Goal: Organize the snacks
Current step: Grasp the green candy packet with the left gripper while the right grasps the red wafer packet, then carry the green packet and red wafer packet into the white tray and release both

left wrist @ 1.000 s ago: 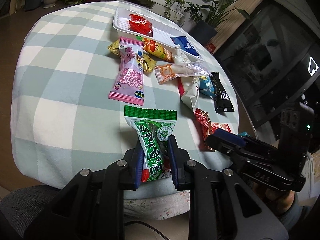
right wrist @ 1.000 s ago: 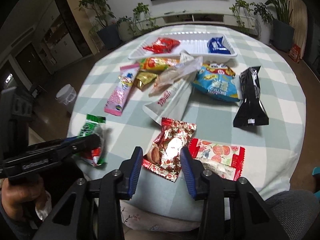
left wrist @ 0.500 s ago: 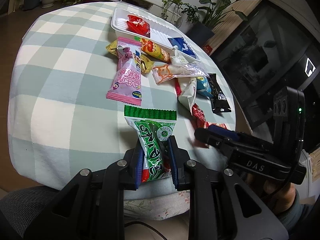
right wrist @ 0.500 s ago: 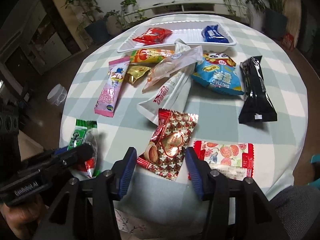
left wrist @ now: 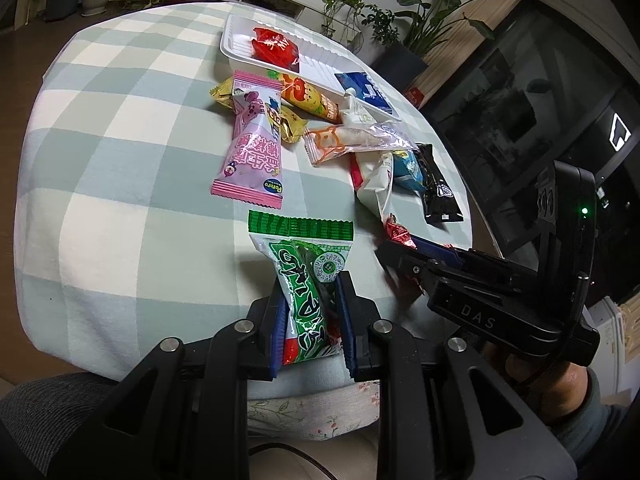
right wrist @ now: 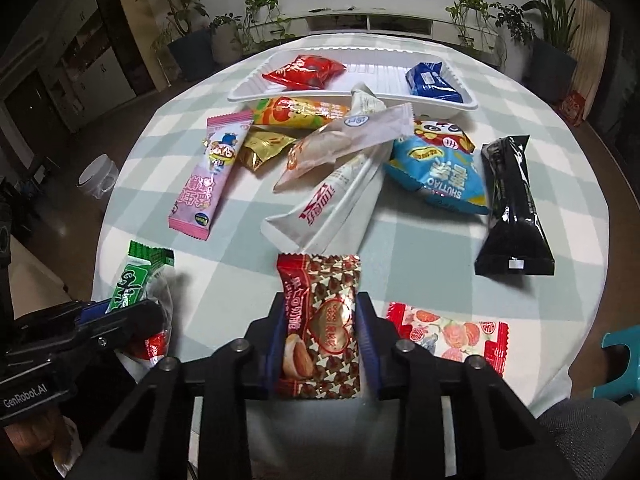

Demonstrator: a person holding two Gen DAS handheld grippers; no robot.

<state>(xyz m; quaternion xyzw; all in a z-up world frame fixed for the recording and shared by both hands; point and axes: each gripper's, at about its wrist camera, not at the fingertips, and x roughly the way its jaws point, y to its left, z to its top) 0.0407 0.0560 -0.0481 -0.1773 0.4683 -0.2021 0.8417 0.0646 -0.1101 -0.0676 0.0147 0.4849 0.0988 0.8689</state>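
Closing just now, your right claw [right wrist: 318, 338] grips the red-brown packet [right wrist: 320, 320], left claw [left wrist: 308, 312] pinching the green packet [left wrist: 306, 280], both ready for the tray [right wrist: 360, 76] at twelve o'clock.

Snack pile [right wrist: 352, 160] before tray [right wrist: 440, 104], left tablecloth [left wrist: 120, 160] bare

Right gripper closes on a snack packet

The right gripper [right wrist: 318, 338] has just been closing: its jaws, wide apart either side of the red-and-brown foil packet with a gold heart [right wrist: 320, 320] half a second ago, now press against that packet's two edges.
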